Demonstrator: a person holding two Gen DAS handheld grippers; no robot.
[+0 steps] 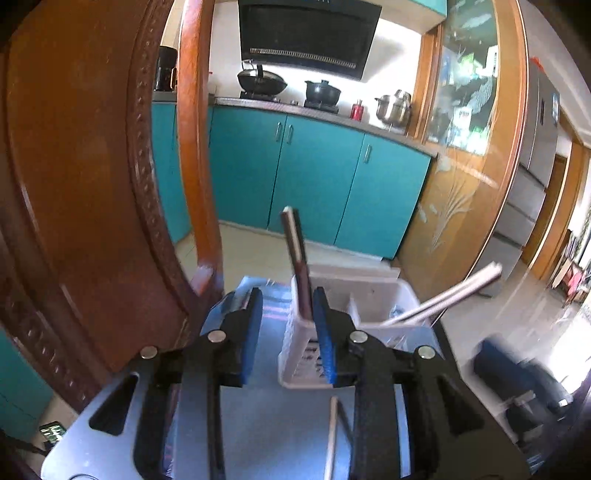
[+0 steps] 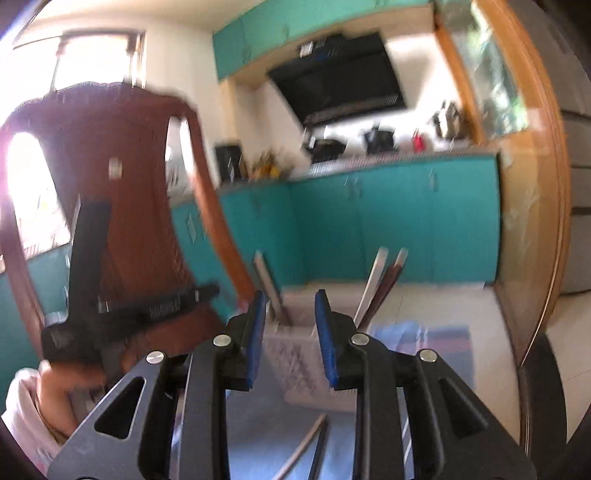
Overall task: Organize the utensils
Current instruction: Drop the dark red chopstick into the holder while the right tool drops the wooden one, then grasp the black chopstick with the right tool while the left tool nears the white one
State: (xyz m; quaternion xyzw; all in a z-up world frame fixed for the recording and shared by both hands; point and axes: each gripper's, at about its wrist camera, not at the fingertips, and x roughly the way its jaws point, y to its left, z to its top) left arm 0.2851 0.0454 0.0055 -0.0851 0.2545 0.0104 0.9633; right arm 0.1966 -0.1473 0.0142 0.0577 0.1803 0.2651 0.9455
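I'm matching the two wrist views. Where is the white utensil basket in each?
Left wrist: basket low, right of centre, beside the right jaw, dark chopsticks upright in it.
Right wrist: basket low centre, beyond the open jaws.
Shared landmark: black range hood above the teal cabinets.

A white slotted caddy [image 1: 306, 354] is sitting straight ahead, with chopsticks [image 1: 295, 251] leaning up and outward from it and blocking a level approach. A wooden chair [image 1: 92, 184] is crowding the left side closely. Loose chopsticks [image 2: 303, 450] are lying on the counter [image 1: 266, 424] just before the caddy.
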